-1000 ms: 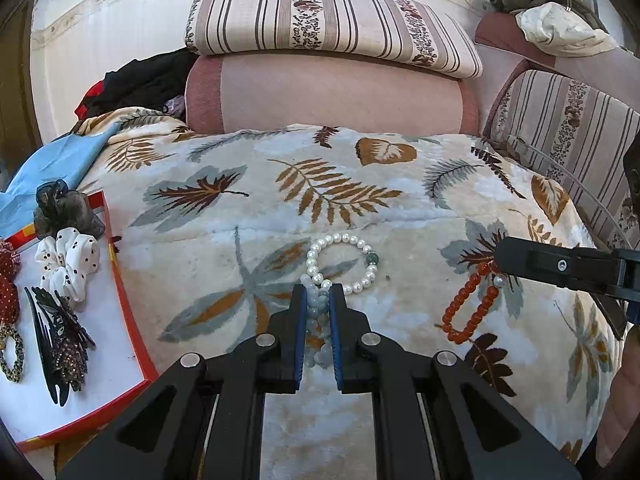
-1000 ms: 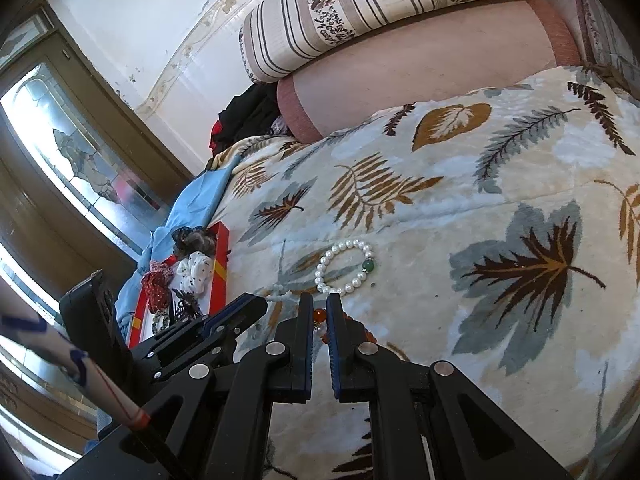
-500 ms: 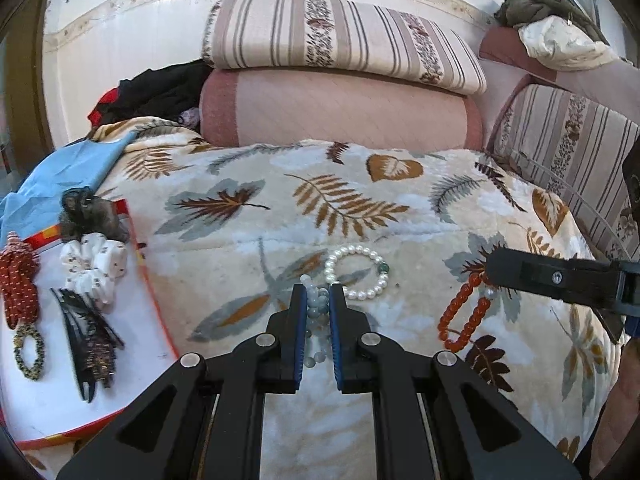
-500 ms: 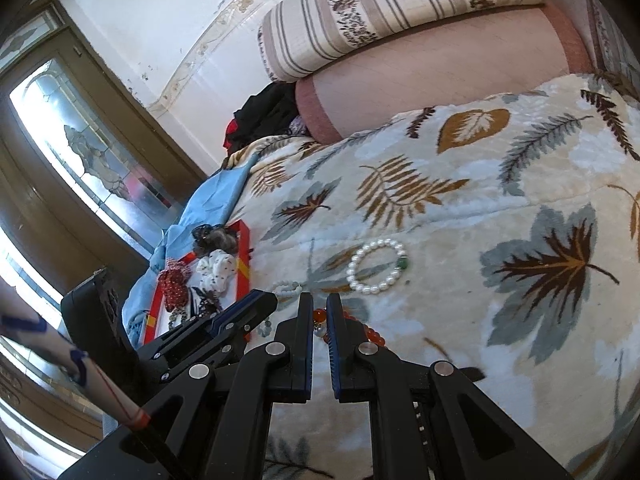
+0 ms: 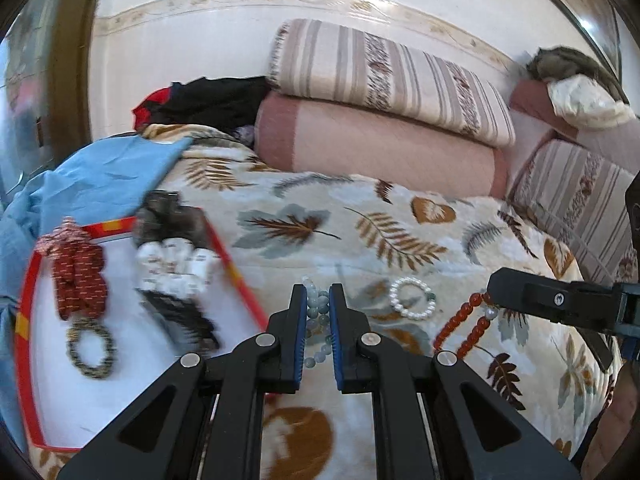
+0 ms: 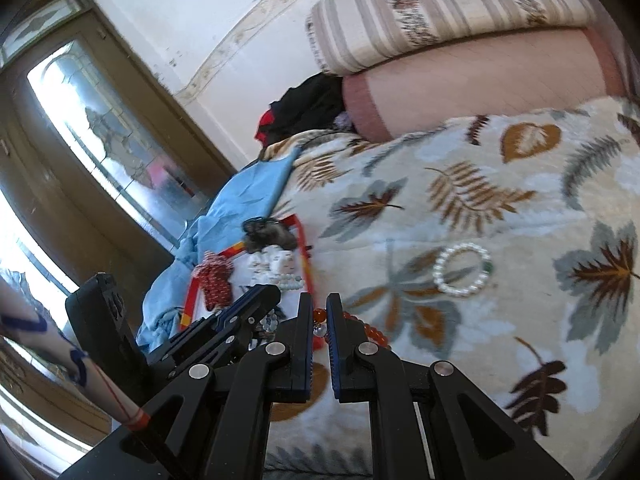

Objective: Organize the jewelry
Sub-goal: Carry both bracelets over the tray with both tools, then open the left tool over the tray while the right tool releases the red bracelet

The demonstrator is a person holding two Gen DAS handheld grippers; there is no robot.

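Bed cover (image 5: 400, 216): leaf print; carries everything, and more of it lies behind the tongs than a second ago.
Tray (image 5: 240, 280): red-rimmed, white floor, now much nearer the left tongs than before; holds red scrunchie (image 5: 80, 276), dotted scrunchie (image 5: 176, 264), dark clip (image 5: 180, 316), small beaded ring (image 5: 90, 346).
View difference: left wrist shows the tray's contents in full; right wrist shows the door glass (image 6: 116, 152) and only the tray's far end.
Pearl bracelet (image 5: 412, 298): flat on cover, unmoved, between both tongs.
Left tongs (image 5: 318, 300): clenched on pale green bracelet (image 5: 316, 312), lifted just beside tray rim.
Right tongs (image 6: 319, 308): clenched on orange bracelet (image 5: 460, 328), which dangles above cover.
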